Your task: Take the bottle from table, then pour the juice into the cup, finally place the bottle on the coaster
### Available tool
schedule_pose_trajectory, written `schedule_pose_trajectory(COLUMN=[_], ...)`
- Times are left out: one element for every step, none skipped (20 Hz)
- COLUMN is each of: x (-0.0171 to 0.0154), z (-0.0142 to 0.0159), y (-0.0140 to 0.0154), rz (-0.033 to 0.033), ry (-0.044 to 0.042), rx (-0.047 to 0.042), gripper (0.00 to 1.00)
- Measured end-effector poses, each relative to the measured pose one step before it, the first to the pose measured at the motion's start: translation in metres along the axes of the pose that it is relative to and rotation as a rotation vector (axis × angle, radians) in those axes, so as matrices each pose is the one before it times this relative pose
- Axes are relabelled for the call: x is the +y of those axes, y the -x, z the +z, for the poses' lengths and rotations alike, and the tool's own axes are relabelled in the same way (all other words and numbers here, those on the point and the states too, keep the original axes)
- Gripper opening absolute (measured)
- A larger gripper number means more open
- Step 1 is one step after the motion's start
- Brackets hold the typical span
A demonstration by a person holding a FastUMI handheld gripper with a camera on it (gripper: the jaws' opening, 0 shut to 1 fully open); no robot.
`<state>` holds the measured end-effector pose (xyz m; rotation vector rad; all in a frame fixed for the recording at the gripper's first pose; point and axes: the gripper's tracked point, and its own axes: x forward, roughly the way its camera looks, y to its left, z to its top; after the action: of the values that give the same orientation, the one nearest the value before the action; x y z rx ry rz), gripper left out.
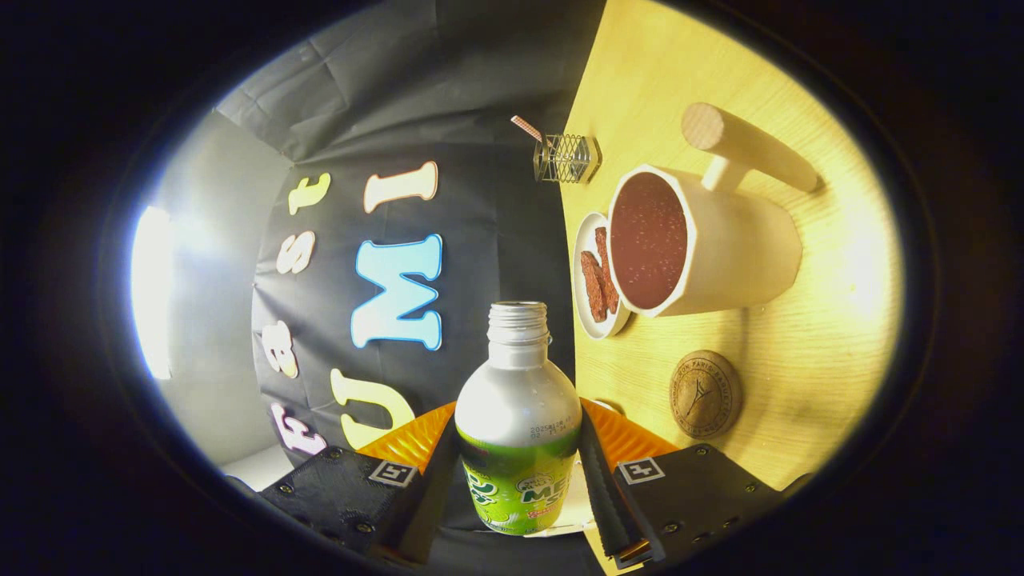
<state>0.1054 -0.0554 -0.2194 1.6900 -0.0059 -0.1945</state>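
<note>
— What's between my fingers?

— I'm clamped on the silver metal bottle with the green label (518,420), pressed from both sides, cap off, neck pointing ahead.

— The cup?

— The cream faceted mug with a wooden handle (704,244) lies beyond the fingers, holding dark reddish juice.

— The coaster?

— The round brown wooden coaster (705,394) sits bare, between mug and fingers.

Gripper (518,480) clamped on bottle (518,428), both fingers pressing its sides, cap off, view rolled so the table (808,360) stands on edge at 3 o'clock. Cup (704,248), full of dark liquid, sits at 1 o'clock past the bottle mouth, small plate (588,300) of brown pieces touching its rim. Coaster (705,394) at 3 o'clock near the right finger, wire holder (566,158) beyond the cup at 12.
</note>
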Motion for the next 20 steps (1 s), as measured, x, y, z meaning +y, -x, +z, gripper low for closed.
schedule_pose_trajectory(x=[0.00166,0.00060,0.00025,0.00232,0.00030,-0.00056,0.00114,0.00095,-0.00063,0.00061,0.00002,0.00103,0.00006,0.00091,-0.00002,0.00117,-0.00072,0.00035,0.00120,0.00273], z=[0.00005,0.00095,0.00153,0.00016,-0.00143,-0.00132,0.00100,-0.00076,-0.00046,-0.00126,-0.00043,-0.00064,-0.00052,-0.00237,0.00038,0.00046,0.00070,-0.00130,-0.00136,-0.00068], y=[-0.00031,-0.00039,-0.00111,0.00005,-0.00071,0.00042,0.00027,0.00057,0.00013,0.00158,0.00002,0.00009,-0.00104,-0.00047,-0.00063,-0.00015,-0.00066,0.00130,-0.00105,-0.00050], rz=[0.00571,0.00131,0.00092,0.00282,-0.00476,-0.00349,0.00542,0.00429,0.00195,0.00167,0.00347,0.00381,0.00235,0.00125,0.00125,0.00089,0.00278,0.00367,0.00414,0.00835], ry=[-0.01629,-0.01573,-0.01769,-0.01702,-0.01755,-0.01672,-0.01547,-0.01576,-0.01293,-0.01073,-0.01166,-0.00788,-0.00145,0.00192,0.00261,-0.00148,-0.00396,-0.00636,-0.01219,-0.00866], rx=[-0.00426,-0.00247,-0.00424,-0.00367,0.00007,0.00188,-0.00179,0.00124,-0.00063,0.00072,0.00148,0.00114,0.00268,0.00271,0.00253,-0.00172,0.00104,0.00241,0.00359,0.00028], gripper=[0.76,0.76,0.76,0.76,0.76,0.76,0.76,0.76,0.76,0.76,0.76,0.76,0.76,0.76,0.76,0.76,0.76,0.76,0.76,0.76])
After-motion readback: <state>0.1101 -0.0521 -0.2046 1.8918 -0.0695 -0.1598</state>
